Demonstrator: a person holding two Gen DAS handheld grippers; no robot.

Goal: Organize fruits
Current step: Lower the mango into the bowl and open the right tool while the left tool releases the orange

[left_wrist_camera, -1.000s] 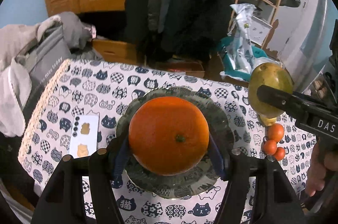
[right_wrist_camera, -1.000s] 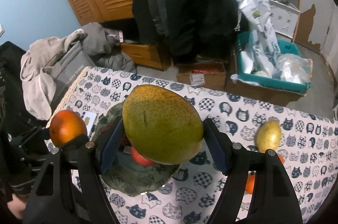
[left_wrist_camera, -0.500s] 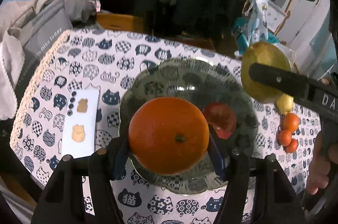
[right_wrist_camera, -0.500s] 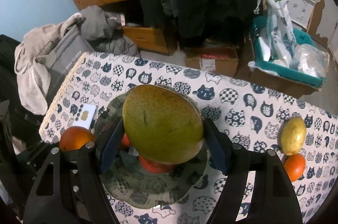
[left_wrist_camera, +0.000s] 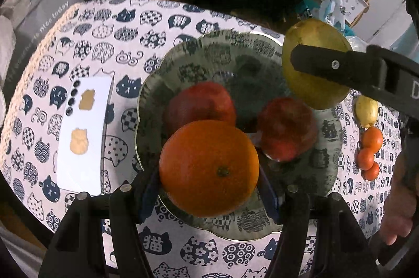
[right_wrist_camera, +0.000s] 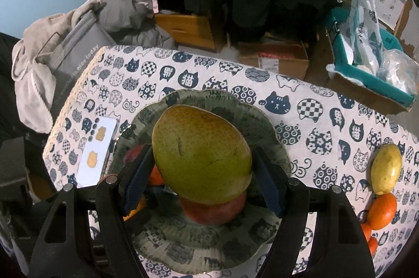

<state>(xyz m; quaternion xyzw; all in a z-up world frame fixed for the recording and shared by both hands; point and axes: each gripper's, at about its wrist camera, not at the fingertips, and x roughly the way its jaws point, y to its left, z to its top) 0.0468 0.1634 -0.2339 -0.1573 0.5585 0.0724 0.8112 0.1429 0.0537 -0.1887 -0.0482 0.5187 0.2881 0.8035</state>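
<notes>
My left gripper is shut on a large orange and holds it over the near edge of a glass plate. Two red apples lie on the plate. My right gripper is shut on a green mango above the plate; the mango also shows in the left wrist view. One apple sits under the mango. A yellow lemon and small oranges lie on the tablecloth to the right.
A white phone with cat stickers lies left of the plate. A grey bag and clothes sit off the table's left end. Boxes and a teal bin stand on the floor behind.
Both grippers have moved down and forward over the plate with their fruit. The second apple has come into the left wrist view.
</notes>
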